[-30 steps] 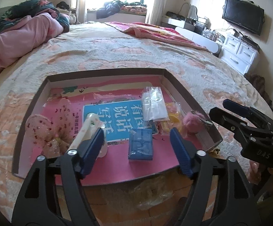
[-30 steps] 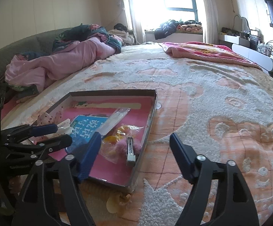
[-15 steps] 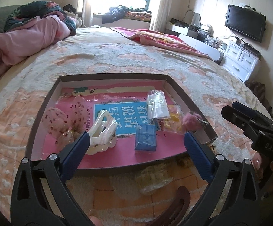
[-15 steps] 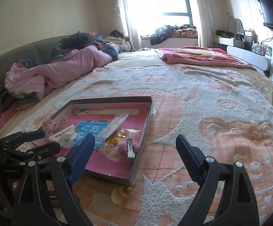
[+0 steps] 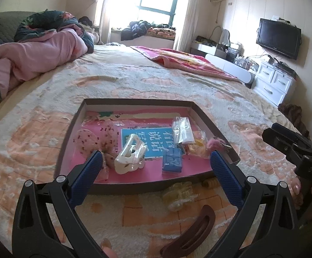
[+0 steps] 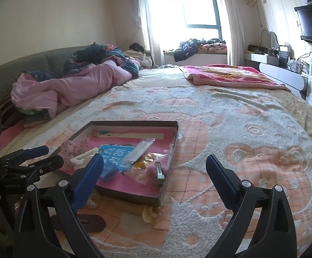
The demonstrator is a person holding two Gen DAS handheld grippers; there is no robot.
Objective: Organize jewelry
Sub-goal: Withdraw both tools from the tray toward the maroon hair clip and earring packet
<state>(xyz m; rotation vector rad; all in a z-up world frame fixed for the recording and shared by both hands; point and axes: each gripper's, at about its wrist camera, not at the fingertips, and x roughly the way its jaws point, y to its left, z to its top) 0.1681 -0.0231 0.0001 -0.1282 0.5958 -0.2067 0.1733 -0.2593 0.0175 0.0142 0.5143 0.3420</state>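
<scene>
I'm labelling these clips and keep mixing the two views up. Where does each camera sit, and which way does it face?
Left wrist: sits on the left gripper, looking slantwise down across the bed at the tray; its open jaws, the right gripper and fingers show.
Right wrist: sits on the right gripper, facing the window; its open jaws and the left gripper show.
Both share the tray and the white hair clip.

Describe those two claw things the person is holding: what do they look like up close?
Each is a black plastic frame that forks into two angled arms, with silver screws at the joints. The left gripper and right gripper both end in ribbed blue pads. Seen from the side, the right one bears small white lettering on its black body. No cables or sleeves show.
</scene>
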